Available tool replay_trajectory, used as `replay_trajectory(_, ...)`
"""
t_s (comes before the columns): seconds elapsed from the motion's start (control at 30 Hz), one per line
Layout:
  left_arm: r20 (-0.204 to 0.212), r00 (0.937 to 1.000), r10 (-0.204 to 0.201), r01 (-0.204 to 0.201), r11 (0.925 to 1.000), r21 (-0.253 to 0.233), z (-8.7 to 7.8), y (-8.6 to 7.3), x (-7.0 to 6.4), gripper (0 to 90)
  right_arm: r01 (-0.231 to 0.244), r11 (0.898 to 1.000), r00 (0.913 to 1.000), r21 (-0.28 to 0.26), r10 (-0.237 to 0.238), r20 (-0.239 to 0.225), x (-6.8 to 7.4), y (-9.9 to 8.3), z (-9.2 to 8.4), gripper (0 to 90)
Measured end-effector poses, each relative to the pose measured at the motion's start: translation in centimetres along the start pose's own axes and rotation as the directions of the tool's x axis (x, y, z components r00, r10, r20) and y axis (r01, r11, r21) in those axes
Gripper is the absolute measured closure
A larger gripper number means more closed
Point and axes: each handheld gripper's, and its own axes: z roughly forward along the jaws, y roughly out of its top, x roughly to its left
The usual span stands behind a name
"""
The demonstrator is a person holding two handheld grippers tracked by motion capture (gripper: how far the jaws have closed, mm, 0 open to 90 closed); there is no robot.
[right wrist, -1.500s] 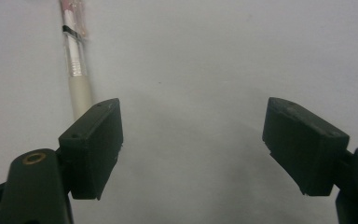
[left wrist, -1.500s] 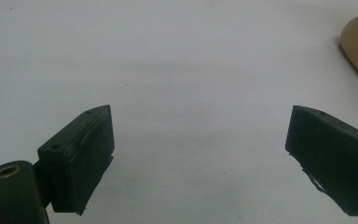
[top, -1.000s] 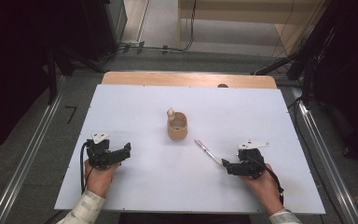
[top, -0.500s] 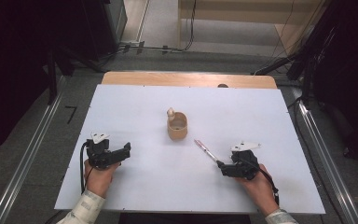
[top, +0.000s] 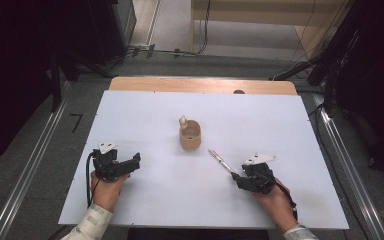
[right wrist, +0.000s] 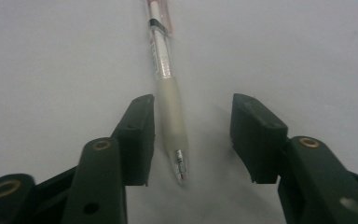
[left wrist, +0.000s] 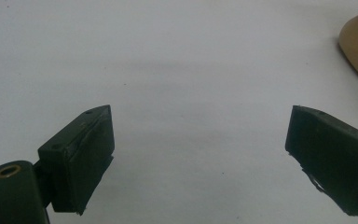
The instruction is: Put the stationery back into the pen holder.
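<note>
Right gripper (top: 236, 176) sits at the near right of the white table (top: 145, 120), jaws around the tip end of the clear pen (right wrist: 167, 88); they have just been closing, but the pads aren't pressing yet — the left pad is just beside the rubber grip and the right pad stands apart. The pen lies flat on the table, slanting from the gripper toward the tan cup (top: 190, 135) at table centre. Left gripper (left wrist: 200, 140) rests at the near left, jaws wide apart over bare table, cup edge at far right of its view.
</note>
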Motion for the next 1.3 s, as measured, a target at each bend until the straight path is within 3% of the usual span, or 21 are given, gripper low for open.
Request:
replay_trajectory(0.37,0.0,1.0,0.004,-0.004,1.0,0.004,-0.01,-0.02,0.01,8.5,0.018,1.0,0.9993,0.001,-0.018,-0.033,0.32,0.07,0.07,75.2)
replay_trajectory(0.67,0.002,1.0,0.005,-0.005,1.0,0.005,0.03,-0.05,-0.04,8.5,0.026,1.0,0.9991,0.01,-0.025,-0.034,0.47,0.05,0.1,78.1)
replay_trajectory(1.3,0.008,1.0,-0.001,0.001,1.0,-0.003,-0.11,0.01,-0.04,8.6,-0.004,1.0,0.9985,0.006,0.004,-0.055,-0.1,0.2,-0.17,78.7)
